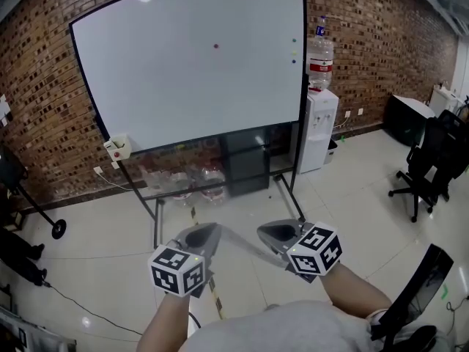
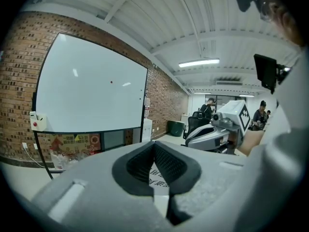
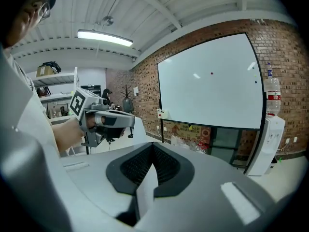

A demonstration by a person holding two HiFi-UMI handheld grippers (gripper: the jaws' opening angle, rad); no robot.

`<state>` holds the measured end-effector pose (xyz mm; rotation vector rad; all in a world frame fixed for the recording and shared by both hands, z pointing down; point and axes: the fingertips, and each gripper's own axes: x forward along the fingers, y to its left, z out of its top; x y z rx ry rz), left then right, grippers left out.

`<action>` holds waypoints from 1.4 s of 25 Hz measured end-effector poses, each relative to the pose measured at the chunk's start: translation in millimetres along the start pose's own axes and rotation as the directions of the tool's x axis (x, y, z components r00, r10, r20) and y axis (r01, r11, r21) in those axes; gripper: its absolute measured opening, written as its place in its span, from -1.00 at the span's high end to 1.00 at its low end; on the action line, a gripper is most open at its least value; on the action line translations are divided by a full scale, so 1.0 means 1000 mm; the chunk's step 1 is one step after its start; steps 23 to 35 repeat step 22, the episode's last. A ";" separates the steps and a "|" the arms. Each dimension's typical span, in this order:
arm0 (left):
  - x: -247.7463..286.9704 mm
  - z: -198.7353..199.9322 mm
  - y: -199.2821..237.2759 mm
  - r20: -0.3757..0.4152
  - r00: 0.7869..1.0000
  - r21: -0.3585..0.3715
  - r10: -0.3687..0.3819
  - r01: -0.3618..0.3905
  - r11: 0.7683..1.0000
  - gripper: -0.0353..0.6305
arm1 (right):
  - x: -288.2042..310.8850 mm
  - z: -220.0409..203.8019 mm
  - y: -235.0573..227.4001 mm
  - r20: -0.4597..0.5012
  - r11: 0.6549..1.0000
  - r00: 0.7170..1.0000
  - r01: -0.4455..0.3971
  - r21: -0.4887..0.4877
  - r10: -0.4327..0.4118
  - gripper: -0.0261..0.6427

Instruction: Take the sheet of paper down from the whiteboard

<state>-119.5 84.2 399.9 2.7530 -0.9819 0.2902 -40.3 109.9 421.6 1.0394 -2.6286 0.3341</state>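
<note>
The left gripper (image 1: 206,235) and right gripper (image 1: 281,234) each pinch an edge of the paper (image 1: 246,245); pulling apart could tear it.

light: bright, ceiling tube (image 3: 105,37) | edges: fisheye-bent, dark | focus: sharp

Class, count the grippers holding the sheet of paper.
2. The left gripper at the head view's lower left, the right gripper beside it, each clamping one end of the paper. None hidden.
</note>
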 end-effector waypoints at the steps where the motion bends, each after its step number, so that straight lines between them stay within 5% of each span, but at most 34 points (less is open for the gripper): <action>1: -0.001 0.001 -0.001 0.001 1.000 0.001 -0.002 0.002 1.000 0.89 | -0.001 0.000 0.001 -0.001 1.000 1.000 0.002 -0.002 -0.002 0.92; 35: -0.009 0.003 -0.022 -0.006 0.999 0.028 -0.032 0.033 0.999 0.89 | -0.018 0.004 0.015 0.017 1.000 0.999 0.027 -0.015 -0.027 0.92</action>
